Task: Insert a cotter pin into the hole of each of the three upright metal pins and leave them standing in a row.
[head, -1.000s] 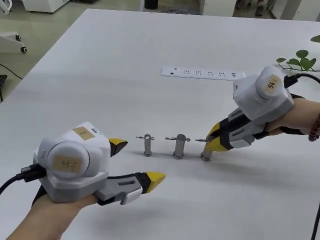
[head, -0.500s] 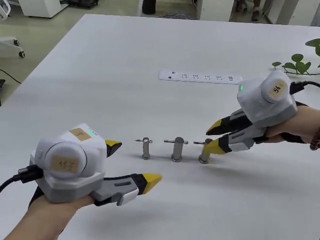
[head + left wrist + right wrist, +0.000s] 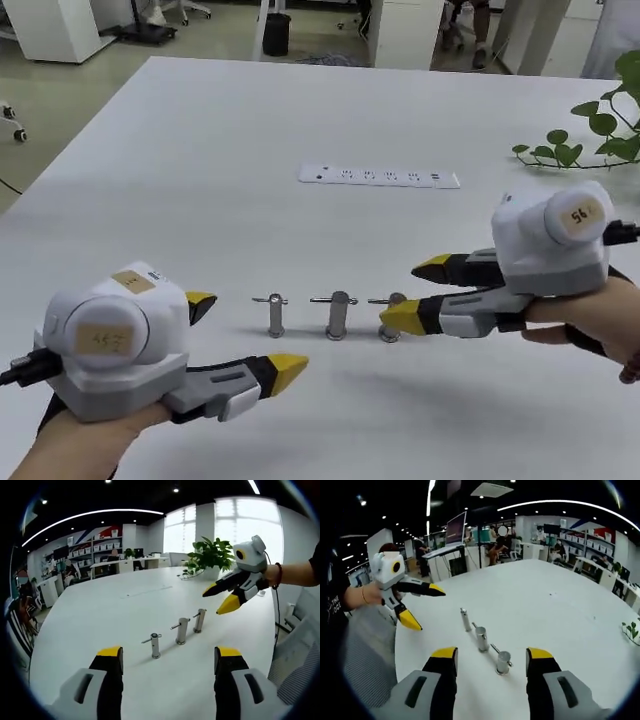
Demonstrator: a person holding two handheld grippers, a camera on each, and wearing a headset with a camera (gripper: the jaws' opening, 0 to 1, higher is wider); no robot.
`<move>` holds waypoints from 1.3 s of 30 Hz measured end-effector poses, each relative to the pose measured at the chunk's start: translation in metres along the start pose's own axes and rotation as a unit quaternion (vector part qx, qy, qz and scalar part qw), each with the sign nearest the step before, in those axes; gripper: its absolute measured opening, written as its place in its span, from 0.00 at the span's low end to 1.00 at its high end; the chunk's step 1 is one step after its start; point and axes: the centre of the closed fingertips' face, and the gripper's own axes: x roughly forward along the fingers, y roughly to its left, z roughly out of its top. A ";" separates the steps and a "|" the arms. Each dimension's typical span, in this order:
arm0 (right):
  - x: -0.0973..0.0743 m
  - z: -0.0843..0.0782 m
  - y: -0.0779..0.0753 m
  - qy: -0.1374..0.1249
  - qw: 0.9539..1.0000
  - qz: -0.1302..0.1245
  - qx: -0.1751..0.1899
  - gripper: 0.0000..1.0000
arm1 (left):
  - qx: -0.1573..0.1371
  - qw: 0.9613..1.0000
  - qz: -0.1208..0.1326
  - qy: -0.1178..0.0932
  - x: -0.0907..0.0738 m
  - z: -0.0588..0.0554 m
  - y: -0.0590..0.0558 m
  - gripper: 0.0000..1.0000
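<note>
Three upright metal pins stand in a row on the white table: left pin (image 3: 275, 315), middle pin (image 3: 337, 316), right pin (image 3: 394, 310). A thin cotter pin (image 3: 326, 299) sticks sideways through the top of each. My right gripper (image 3: 413, 292) is open just right of the row, and its lower yellow tip partly covers the right pin's base. My left gripper (image 3: 243, 335) is open and empty, to the left of the row and nearer me. From the left gripper view I see the pins (image 3: 182, 630) beyond the jaws, and from the right gripper view the nearest pin (image 3: 503, 661) stands between the jaws.
A white power strip (image 3: 380, 177) lies farther back on the table (image 3: 200, 180). A green potted plant (image 3: 590, 130) stands at the far right. Office desks, chairs and people fill the room beyond the table edges.
The right gripper's jaws, close together at the right pin's cotter pin one second ago, have spread and drawn back to the right. The left gripper has barely moved. The head camera has tilted.
</note>
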 end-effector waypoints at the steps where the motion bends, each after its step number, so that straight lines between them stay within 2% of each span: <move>1: -0.002 0.000 0.002 -0.004 1.000 -0.006 0.021 0.54 | -0.001 1.000 0.001 -0.001 0.000 0.001 0.001 0.74; 3: -0.004 0.002 0.002 -0.022 0.998 -0.019 0.058 0.59 | -0.004 1.000 0.005 -0.004 -0.001 0.003 0.002 0.76; 5: -0.007 0.000 0.000 -0.024 0.996 -0.037 0.075 0.61 | -0.007 1.000 0.008 -0.009 -0.002 0.004 0.004 0.77; 6: -0.008 0.001 -0.001 -0.034 0.994 -0.049 0.086 0.62 | -0.013 1.000 0.010 -0.009 -0.002 0.004 0.005 0.78; 9: -0.009 -0.001 0.002 -0.043 0.991 -0.062 0.107 0.67 | -0.019 1.000 0.020 -0.011 -0.002 0.005 0.009 0.83; 15: -0.009 -0.011 0.007 -0.038 0.989 -0.082 0.116 0.71 | -0.025 0.999 0.032 -0.015 -0.002 0.008 0.011 0.90; 21: -0.011 -0.015 0.013 -0.053 0.985 -0.097 0.132 0.76 | -0.023 0.999 0.038 -0.009 -0.002 0.005 0.011 0.95; 22: -0.011 -0.016 0.014 -0.054 0.984 -0.101 0.136 0.77 | -0.022 0.999 0.039 -0.010 -0.002 0.006 0.011 0.95; 25: -0.013 -0.019 0.015 -0.063 0.977 -0.112 0.168 0.77 | -0.020 0.999 0.046 -0.017 -0.003 0.007 0.013 0.98; 28: -0.012 -0.022 0.018 -0.060 0.978 -0.113 0.168 0.78 | -0.028 0.998 0.047 -0.018 -0.003 0.007 0.012 0.98; 32: -0.015 -0.025 0.015 -0.047 0.981 -0.128 0.140 0.79 | -0.023 0.998 0.053 -0.015 -0.007 0.007 0.014 0.99; 39: -0.020 -0.024 0.016 -0.050 0.981 -0.131 0.135 0.80 | -0.028 0.998 0.063 -0.014 -0.011 0.006 0.017 0.99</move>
